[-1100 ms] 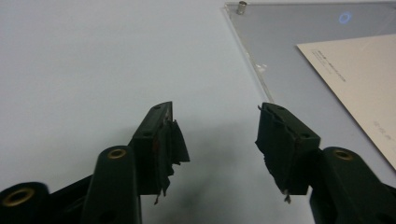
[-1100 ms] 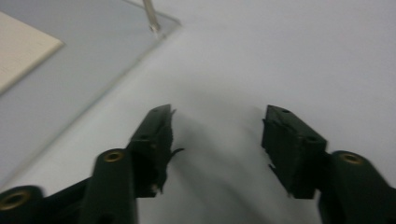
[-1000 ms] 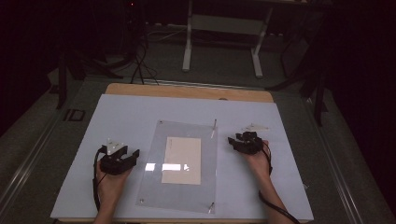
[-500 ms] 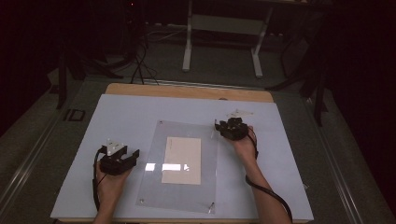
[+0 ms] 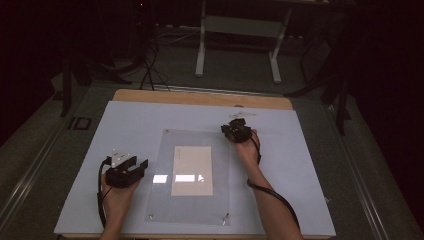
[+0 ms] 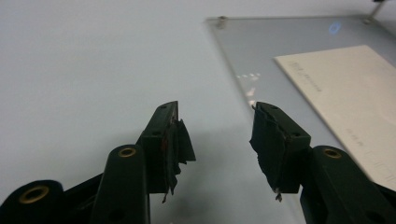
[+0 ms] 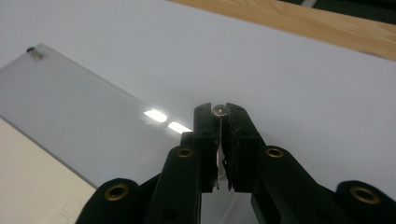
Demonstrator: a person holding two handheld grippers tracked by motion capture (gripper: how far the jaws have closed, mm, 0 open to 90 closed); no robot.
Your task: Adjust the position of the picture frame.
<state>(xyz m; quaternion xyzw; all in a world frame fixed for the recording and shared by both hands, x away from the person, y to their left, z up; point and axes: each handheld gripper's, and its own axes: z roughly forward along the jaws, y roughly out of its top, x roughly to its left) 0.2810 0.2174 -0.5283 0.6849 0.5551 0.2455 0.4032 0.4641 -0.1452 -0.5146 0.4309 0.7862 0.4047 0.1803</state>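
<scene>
acrylic sheet [image 5: 195,175]: clear plate flat on the white table [image 5: 300,165], centre, a cream card [image 5: 192,170] under it; small metal standoff at each corner
far-right standoff [image 7: 219,110]: clamped between right gripper [image 7: 219,113] jaws, which have just been closing; pads look pressed on it
left gripper [image 6: 217,135]: jaws partly apart, nothing between them, just off the sheet's left edge [image 6: 231,84]
long axis: runs from near table edge to far edge; short sides face near and far
risk 1: small round stud may slip out of the pads if pulled sideways
risk 2: lifting one corner could drag the sheet and shift the card, as the left isn't holding it down
</scene>
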